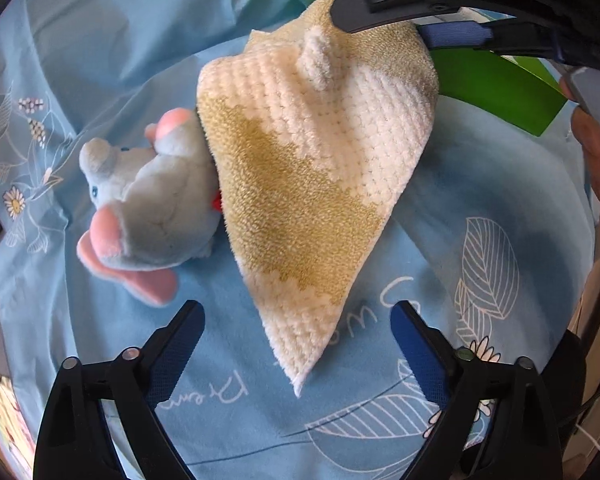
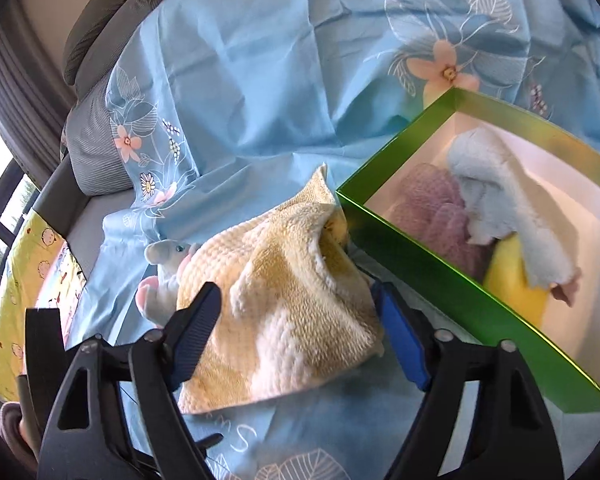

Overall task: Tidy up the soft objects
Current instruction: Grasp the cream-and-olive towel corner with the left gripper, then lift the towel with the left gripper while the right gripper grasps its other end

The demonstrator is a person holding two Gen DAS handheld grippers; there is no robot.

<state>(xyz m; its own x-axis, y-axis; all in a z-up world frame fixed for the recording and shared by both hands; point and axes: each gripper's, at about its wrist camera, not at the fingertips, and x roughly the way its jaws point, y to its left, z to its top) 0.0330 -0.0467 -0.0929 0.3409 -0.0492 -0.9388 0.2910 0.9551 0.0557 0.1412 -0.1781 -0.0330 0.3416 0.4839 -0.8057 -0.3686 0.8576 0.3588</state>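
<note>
The yellow-and-white towel hides the plush elephant's rear. The green box runs past the frame edge, its contents blurred in the right wrist view.
</note>
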